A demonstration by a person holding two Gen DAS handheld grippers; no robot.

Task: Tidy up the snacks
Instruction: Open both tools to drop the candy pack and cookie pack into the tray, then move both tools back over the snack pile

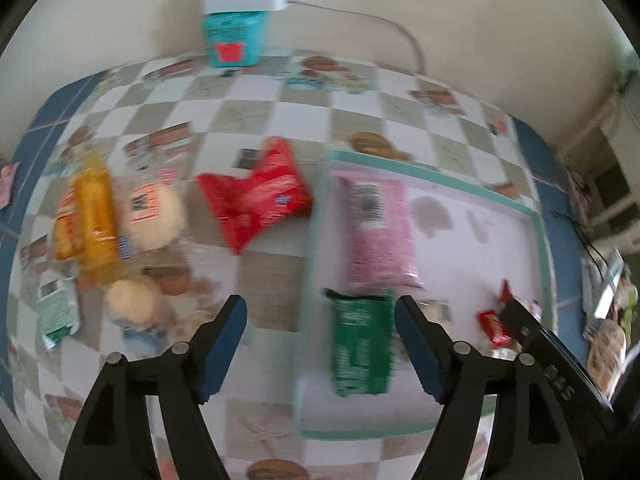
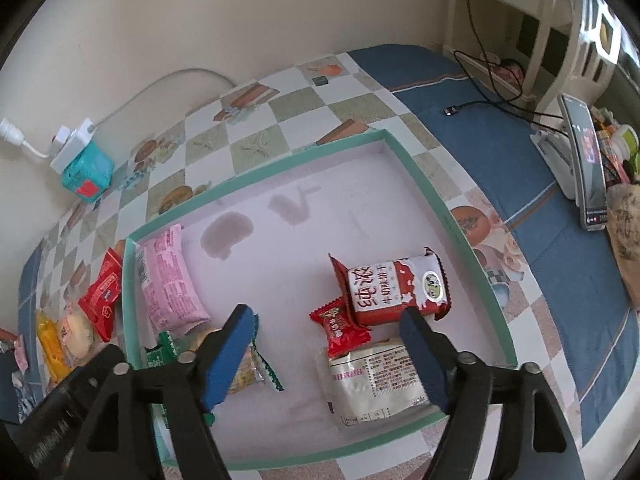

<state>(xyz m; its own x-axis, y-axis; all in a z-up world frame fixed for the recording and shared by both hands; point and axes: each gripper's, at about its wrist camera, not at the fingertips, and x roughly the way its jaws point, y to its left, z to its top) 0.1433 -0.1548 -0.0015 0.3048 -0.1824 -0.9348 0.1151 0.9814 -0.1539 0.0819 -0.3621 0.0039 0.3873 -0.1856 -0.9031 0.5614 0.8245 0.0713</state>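
Both tools are empty right now: the left hand-held gripper (image 1: 322,340) hangs with its blue-padded jaws spread wide at the bottom of its frame, straddling the left wall of the shallow teal-rimmed cardboard tray (image 2: 452,216), and the right hand-held gripper (image 2: 328,344) is just as wide open, low over the tray's near end with nothing between its pads. The tray looks like the collecting spot, which would explain why the sorted packs lie flat inside it: a pink foil snack pack (image 2: 170,280) along the left wall, a dark green crinkled packet (image 1: 360,348) just below it, a red-and-white milk biscuit pack (image 2: 394,290) at centre right, a small red candy sachet (image 2: 340,326) touching it, and a white printed pouch (image 2: 376,380) at the lower edge. Still waiting on the checked-cloth counter (image 1: 280,96), left of the tray, are a crumpled red wrapper (image 1: 256,200), a yellow cake pack (image 1: 86,220), two pale round buns (image 1: 156,212) in clear film and a green-and-white sachet (image 1: 56,304). The left view is motion-blurred, so labels there are unreadable. My read: the left tool is best placed for the red wrapper.
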